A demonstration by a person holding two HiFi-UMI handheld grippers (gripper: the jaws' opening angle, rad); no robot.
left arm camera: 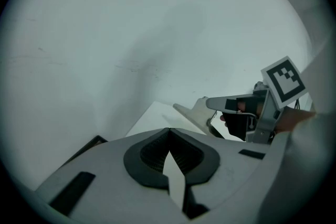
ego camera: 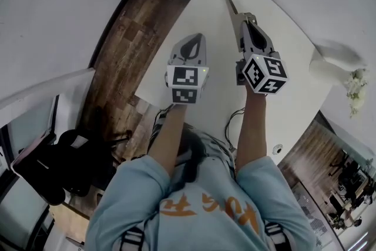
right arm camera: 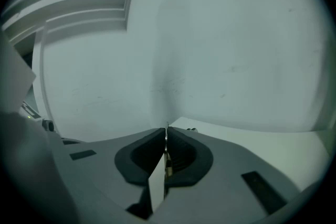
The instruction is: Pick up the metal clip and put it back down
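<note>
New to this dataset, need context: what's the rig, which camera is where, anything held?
No robot: a person in a light blue shirt holds a two-jaw gripper in each hand above a white table. The head view is from a camera on the person's head, looking down. The other two cameras ride on the grippers and look along their jaws. The black-and-white marker cubes are part of the grippers. The left gripper has its jaws together, empty. The right gripper has its jaws shut on a thin metal clip, seen edge-on. Nothing else shows on the table's visible part.
</note>
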